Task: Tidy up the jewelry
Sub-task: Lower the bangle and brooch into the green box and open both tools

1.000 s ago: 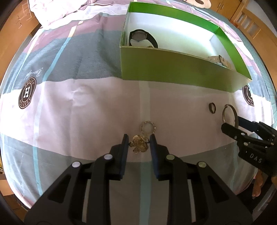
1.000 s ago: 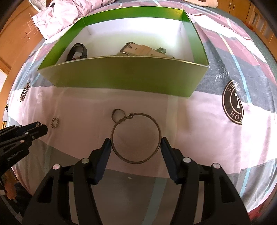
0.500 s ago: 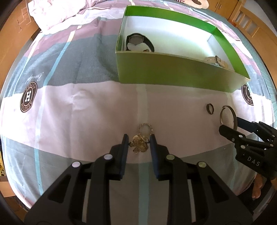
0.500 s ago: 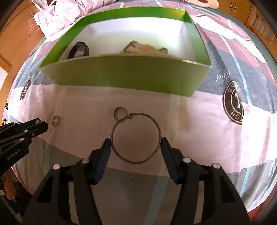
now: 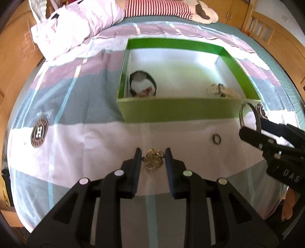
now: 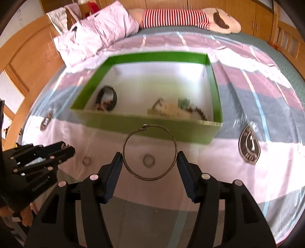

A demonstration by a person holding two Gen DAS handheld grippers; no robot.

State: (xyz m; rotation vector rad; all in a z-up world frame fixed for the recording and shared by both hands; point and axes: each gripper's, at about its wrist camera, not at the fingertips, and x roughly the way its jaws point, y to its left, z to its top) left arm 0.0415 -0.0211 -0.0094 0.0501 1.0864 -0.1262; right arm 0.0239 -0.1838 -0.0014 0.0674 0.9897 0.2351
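My left gripper [image 5: 153,152] is shut on a gold flower brooch [image 5: 153,160] and holds it above the bedspread. My right gripper [image 6: 149,155] is shut on a thin metal bangle [image 6: 149,151], lifted off the bed; the bangle also shows in the left wrist view [image 5: 249,116]. A small dark ring [image 5: 217,138] lies on the sheet between the grippers and shows under the bangle in the right wrist view [image 6: 148,159]. A small beaded ring [image 6: 86,160] lies left of it. The green box [image 5: 183,110] stands ahead, holding a black watch [image 5: 143,84] and a beige strap [image 6: 169,110].
A crumpled pink duvet [image 6: 95,38] and a striped plush toy [image 6: 183,17] lie at the far end of the bed. Wooden bed rails [image 5: 266,34] border the right side. The bed's near edge runs just below the grippers.
Both grippers have risen and pulled back, lifting the brooch and the bangle off the sheet. The small ring and beaded ring stay on the bed. The box now looks farther away.
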